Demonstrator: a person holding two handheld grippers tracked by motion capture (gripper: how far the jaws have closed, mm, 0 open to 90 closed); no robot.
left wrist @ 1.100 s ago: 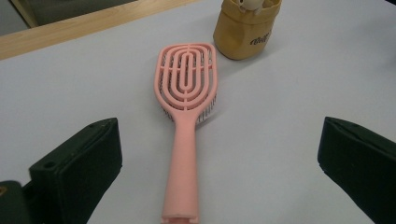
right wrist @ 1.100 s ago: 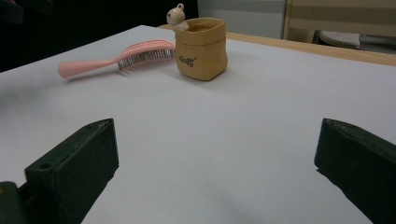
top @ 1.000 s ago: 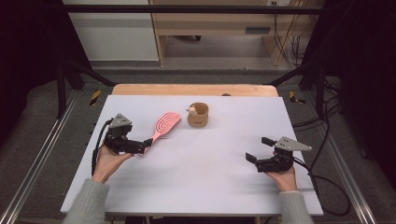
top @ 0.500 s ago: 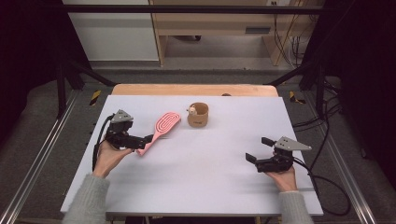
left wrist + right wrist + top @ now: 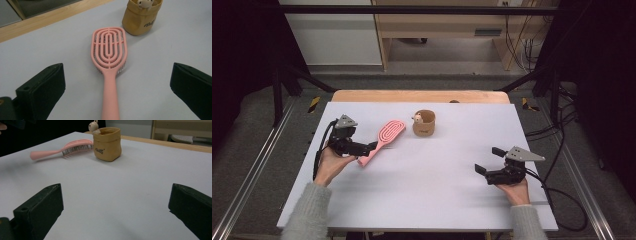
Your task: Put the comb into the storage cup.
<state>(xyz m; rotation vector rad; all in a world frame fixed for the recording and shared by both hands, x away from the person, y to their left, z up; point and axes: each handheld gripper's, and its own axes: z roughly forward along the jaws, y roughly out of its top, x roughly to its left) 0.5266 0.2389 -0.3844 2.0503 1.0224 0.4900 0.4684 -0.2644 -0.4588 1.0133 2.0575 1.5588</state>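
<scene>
Left tool (image 5: 371,146) spread wide astride pink brush (image 5: 384,139) handle, flat on tabletop (image 5: 437,200); right tool (image 5: 489,160) spread, idle. Risk: closing off-centre, handle skids twd pouch (image 5: 424,123).

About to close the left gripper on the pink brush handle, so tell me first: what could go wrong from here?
1. The left gripper is open, with the pink hairbrush handle centred between wide jaws; the slim, rounded handle could roll or slip as they close.
2. The brush head lies near the tan pouch; a swing on lifting might tip it and the small figure at its rim.
</scene>
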